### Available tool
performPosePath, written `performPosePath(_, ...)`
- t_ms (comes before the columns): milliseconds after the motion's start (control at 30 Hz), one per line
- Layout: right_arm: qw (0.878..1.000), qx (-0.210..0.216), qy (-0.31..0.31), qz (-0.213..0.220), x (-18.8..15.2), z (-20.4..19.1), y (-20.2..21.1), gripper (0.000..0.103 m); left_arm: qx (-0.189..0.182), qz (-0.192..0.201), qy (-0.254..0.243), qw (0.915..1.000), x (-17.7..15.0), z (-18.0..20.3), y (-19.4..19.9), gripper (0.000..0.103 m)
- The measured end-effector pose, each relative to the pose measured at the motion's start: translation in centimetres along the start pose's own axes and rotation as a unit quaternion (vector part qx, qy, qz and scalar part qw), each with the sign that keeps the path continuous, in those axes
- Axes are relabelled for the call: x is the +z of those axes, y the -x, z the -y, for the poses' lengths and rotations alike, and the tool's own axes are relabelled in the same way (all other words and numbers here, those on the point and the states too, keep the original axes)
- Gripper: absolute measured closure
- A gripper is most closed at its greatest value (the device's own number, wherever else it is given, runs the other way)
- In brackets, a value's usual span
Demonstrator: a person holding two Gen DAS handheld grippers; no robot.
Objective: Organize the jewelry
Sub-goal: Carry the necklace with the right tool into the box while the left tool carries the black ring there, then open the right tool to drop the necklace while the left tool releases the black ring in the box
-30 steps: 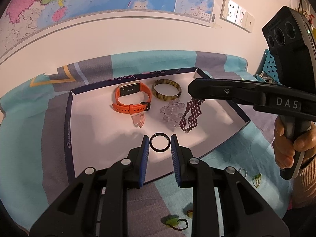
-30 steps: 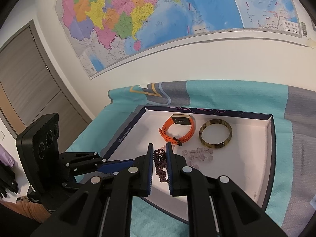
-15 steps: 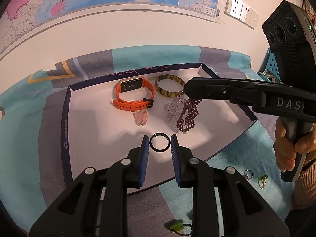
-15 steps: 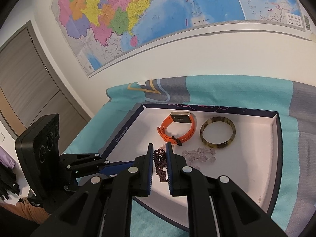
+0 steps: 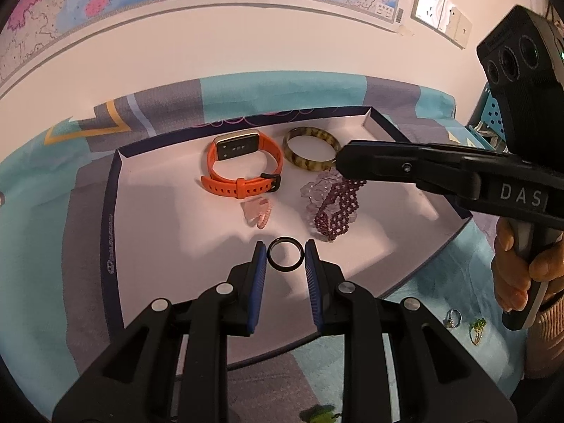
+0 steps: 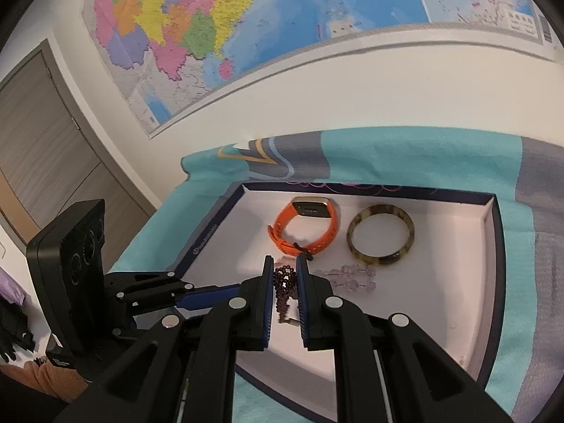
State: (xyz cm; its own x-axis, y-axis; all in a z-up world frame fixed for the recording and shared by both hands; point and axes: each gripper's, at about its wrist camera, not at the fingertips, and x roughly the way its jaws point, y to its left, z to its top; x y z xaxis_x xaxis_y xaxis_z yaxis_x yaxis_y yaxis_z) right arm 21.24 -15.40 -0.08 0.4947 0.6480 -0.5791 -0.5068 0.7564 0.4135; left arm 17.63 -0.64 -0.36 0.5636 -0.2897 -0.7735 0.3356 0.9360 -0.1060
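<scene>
A white tray with a dark rim lies on the teal and grey cloth. In it are an orange watch, a tortoiseshell bangle, a clear bead bracelet and a small pink piece. My left gripper is shut on a black ring, held just above the tray's near part. My right gripper is shut on a purple bead bracelet, which hangs down onto the tray beside the clear beads; it also shows in the left wrist view.
Outside the tray on the cloth lie a silver ring, a green and gold piece and a green piece at the near edge. A wall with a map stands behind the tray. A door is at the left.
Both grippers moved a little forward over the tray, still holding their pieces. The purple bracelet's lower end now rests lower on the tray by the clear beads.
</scene>
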Motion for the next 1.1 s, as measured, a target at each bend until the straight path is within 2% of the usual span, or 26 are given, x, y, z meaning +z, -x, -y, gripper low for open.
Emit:
performPosePath(433, 0.999, -0.033, -0.015, -0.01, -0.4, 1.8, -0.7, 0.092, 0.006, -0.021, 0.001, 0.9998, 0.7, -0.2, -2.0, 0.08)
performPosePath(767, 0.999, -0.043, -0.024, -0.02, -0.8, 2.5, -1.2, 0.09, 0.006, -0.019, 0.003, 0.9998, 1.0, -0.4, -2.4, 0.08)
performPosePath(933, 0.998, -0.047, -0.027, -0.017, -0.7, 2.6, -1.0, 0.089, 0.006, -0.012, 0.003, 0.9999, 0.9, -0.3, -2.1, 0.068)
performPosePath(1000, 0.998, -0.047, -0.029, -0.014, -0.7, 2.7, -0.8, 0.088, 0.005, -0.008, 0.006, 0.9999, 0.9, -0.4, -1.8, 0.067)
performPosePath(1100, 0.998, -0.047, -0.03, -0.011, -0.6, 2.7, -0.5, 0.088, 0.009, 0.005, 0.007, 0.9999, 0.9, -0.4, -0.9, 0.061)
